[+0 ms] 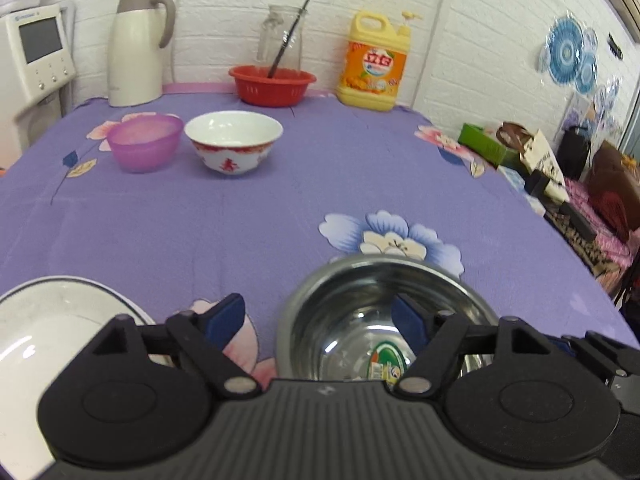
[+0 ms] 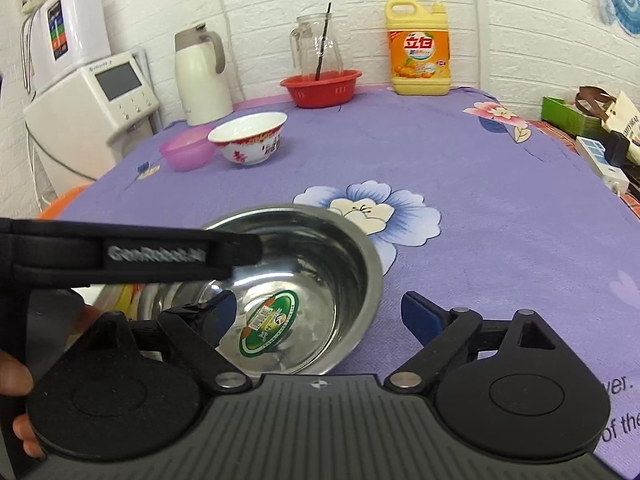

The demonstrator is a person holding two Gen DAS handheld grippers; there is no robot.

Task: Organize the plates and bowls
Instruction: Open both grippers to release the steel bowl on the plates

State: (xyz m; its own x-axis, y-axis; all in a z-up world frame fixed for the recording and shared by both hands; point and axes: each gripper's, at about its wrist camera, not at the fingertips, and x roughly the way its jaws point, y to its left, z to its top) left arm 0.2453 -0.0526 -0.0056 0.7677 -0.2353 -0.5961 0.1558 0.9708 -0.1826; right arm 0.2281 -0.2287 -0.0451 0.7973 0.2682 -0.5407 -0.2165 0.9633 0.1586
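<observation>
A steel bowl (image 1: 360, 292) with a green sticker inside stands on the purple flowered cloth, close in front of both grippers. My left gripper (image 1: 316, 322) is open astride the bowl's left rim: one blue finger is outside, the other inside, and neither pad presses on it. My right gripper (image 2: 318, 314) is open wide astride the right rim of the steel bowl (image 2: 320, 248) in the same way. A white plate (image 1: 40, 320) lies to the left. Farther back stand a purple plastic bowl (image 1: 144, 140) and a white bowl with red pattern (image 1: 234, 140), side by side.
Along the wall stand a cream thermos jug (image 1: 136, 52), a red basket (image 1: 272, 84) before a glass jug (image 1: 284, 36), and a yellow detergent bottle (image 1: 374, 64). A white appliance (image 2: 100, 108) stands left of the table. Boxes and bags (image 1: 532, 156) crowd the right edge.
</observation>
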